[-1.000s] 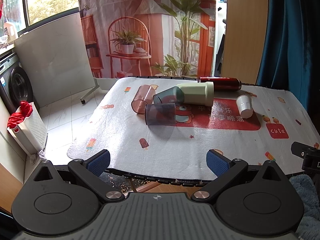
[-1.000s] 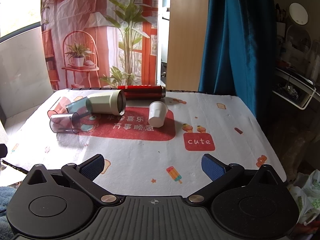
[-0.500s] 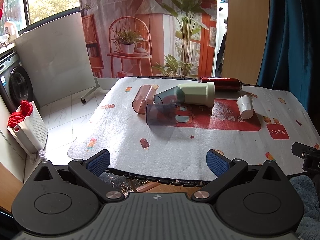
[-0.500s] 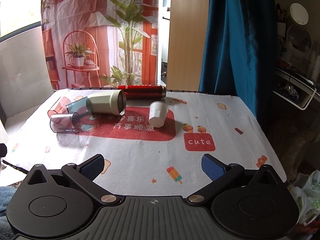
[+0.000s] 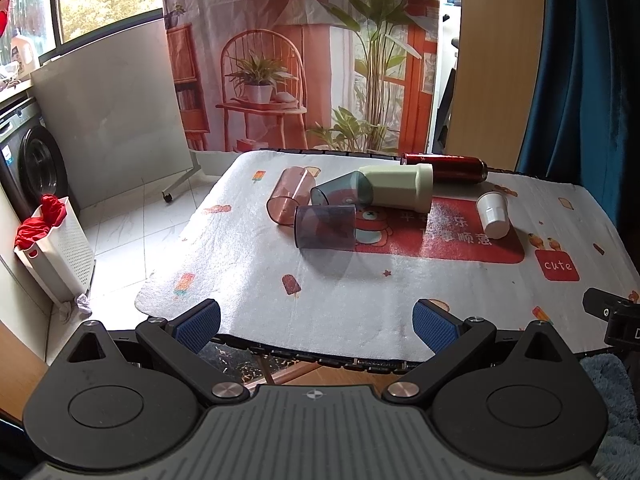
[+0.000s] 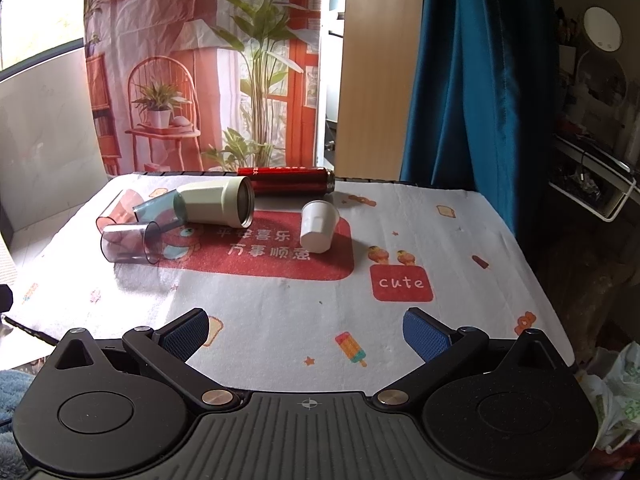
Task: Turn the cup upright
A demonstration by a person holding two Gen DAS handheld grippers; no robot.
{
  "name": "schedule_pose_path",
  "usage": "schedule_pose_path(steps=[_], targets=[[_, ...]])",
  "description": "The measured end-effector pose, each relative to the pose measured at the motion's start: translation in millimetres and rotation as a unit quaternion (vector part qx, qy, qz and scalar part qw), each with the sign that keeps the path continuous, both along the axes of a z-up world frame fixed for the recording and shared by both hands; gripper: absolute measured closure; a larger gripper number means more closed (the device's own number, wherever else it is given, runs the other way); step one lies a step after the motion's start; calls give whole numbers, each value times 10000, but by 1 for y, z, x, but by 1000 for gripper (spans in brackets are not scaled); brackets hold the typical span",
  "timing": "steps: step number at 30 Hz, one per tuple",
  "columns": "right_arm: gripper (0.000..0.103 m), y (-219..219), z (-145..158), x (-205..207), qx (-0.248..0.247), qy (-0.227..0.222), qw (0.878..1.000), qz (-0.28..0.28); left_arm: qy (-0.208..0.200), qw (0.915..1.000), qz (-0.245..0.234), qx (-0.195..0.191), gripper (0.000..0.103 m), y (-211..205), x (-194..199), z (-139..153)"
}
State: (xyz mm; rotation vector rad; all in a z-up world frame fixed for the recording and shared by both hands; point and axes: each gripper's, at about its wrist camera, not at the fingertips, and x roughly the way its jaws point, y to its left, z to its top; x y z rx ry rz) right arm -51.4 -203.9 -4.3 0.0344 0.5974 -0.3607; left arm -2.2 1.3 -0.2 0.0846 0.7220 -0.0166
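Note:
Several cups lie on their sides on the table cloth (image 5: pixel 280 304): a smoky grey tumbler (image 5: pixel 325 227) (image 6: pixel 130 242), a pink tumbler (image 5: pixel 287 200) (image 6: pixel 116 212), a teal tumbler (image 5: pixel 342 194) (image 6: pixel 158 206), a pale green cup (image 5: pixel 400 192) (image 6: pixel 218 204) and a small white cup (image 5: pixel 494 215) (image 6: pixel 318 226). A red flask (image 5: pixel 444 167) (image 6: pixel 292 180) lies behind them. My left gripper (image 5: pixel 316 322) is open and empty at the table's near edge. My right gripper (image 6: pixel 306 332) is open and empty over the near cloth. Both stay well short of the cups.
A white basket with red cloth (image 5: pixel 52 248) stands on the floor at left, beside a washing machine (image 5: pixel 28 160). A blue curtain (image 6: pixel 472 92) hangs at the right. A wire shelf (image 6: pixel 596 184) and plastic bags (image 6: pixel 616 392) sit right of the table.
The left wrist view has shifted very slightly, so the cups sit a touch further right and lower. The right gripper has not moved. Both grippers remain open.

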Motion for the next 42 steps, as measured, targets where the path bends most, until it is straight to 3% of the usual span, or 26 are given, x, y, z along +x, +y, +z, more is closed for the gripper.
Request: schedule_pose_path(steps=[15,20,25,29,32,34,37,42], targets=[[0,-2,2,12,-48,-53,9999,121,174,9998,-2,-53,0,10,22,-12],[0,-11,-5,39,8,-11,9999,165,144,9999,-40,36,0,16,57,-23],[0,-21,-23,69,167,145,9996,169,186,9998,16,-108,1,27,100,-36],[0,-25,-41,89,332,315,9988,176,108,9999,94,64,1,33,135,-46],[0,-25,-52,99,380,460,9980,218,113,9997,127,187,9,40,163,-54],[0,-24,-58,104,379,543,9975,236,147,9996,-118,208,9,42,181,-61],[0,-27,-65,110,408,653,9968,214,241,9957,-883,131,9,39,201,-78],[0,-29,-79,115,441,879,9950,161,358,9948,-953,11,9,44,226,-101]])
